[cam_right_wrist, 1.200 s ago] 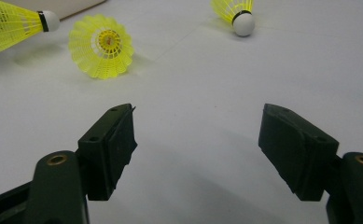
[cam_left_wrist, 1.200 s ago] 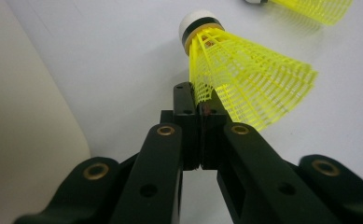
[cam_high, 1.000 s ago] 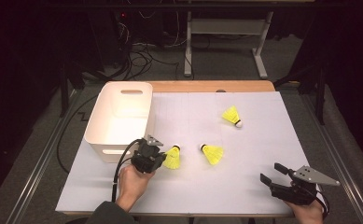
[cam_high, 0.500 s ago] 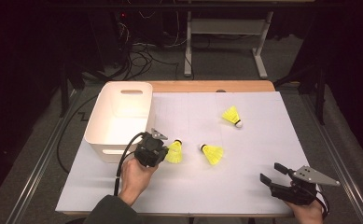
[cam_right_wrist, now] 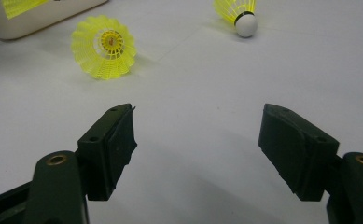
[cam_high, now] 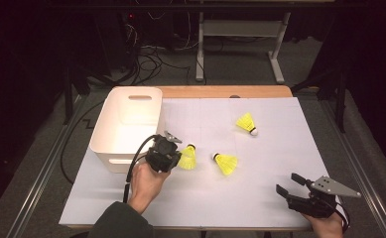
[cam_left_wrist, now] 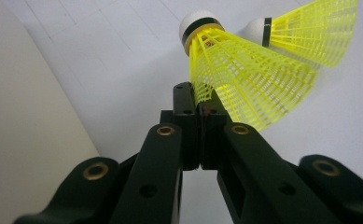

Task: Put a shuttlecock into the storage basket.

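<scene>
My left gripper (cam_high: 178, 152) is shut on the skirt edge of a yellow shuttlecock (cam_high: 187, 157), just right of the white bin (cam_high: 110, 161). In the left gripper view the jaws (cam_left_wrist: 200, 95) pinch the mesh of that shuttlecock (cam_left_wrist: 249, 79), whose white cork points away. A second shuttlecock (cam_high: 226, 163) (cam_left_wrist: 310, 32) lies on the white sheet just past it. A third shuttlecock (cam_high: 246, 123) (cam_right_wrist: 239, 13) lies farther back on the right. My right gripper (cam_high: 287, 183) (cam_right_wrist: 200, 130) stands open at the front right with nothing between its jaws, facing the second shuttlecock (cam_right_wrist: 104, 46).
The bin's pale wall (cam_left_wrist: 20, 140) stands close to the left of the held shuttlecock. A white sheet (cam_high: 280, 148) covers the table, with a wooden edge (cam_high: 220, 91) at the back. Metal rails and cables run along the floor around it.
My left gripper has moved slightly back and to the right, carrying the held shuttlecock with it. The right gripper and the other two shuttlecocks have stayed put.
</scene>
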The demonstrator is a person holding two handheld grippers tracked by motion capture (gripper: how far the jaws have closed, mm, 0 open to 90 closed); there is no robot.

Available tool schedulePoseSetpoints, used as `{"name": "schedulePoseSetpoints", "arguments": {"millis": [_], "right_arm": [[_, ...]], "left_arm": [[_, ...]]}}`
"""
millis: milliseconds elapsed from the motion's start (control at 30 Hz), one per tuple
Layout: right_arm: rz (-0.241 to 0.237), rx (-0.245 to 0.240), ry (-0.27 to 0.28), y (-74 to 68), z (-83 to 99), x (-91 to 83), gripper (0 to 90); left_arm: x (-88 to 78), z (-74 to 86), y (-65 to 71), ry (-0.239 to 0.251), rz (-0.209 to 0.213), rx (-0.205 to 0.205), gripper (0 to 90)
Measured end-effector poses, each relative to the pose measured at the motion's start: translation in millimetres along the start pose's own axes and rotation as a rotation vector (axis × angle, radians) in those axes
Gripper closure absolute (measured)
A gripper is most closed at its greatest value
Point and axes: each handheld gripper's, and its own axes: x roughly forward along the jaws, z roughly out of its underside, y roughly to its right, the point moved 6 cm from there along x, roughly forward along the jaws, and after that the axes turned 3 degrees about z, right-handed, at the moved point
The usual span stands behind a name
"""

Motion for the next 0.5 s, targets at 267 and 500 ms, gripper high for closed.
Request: {"name": "schedulePoseSetpoints", "arguments": {"millis": [267,500], "right_arm": [[-0.002,0.006,0.000,-0.3,-0.2,0.5,27.4],[-0.003,0.004,-0.001,-0.5,-0.3,0.9,27.4]], "left_arm": [[0.0,-3.4,-5.3,-0.008,0.009,-0.025,89.0],[-4.0,-5.1,-5.9,-0.001,0.001,-0.023,89.0]]}}
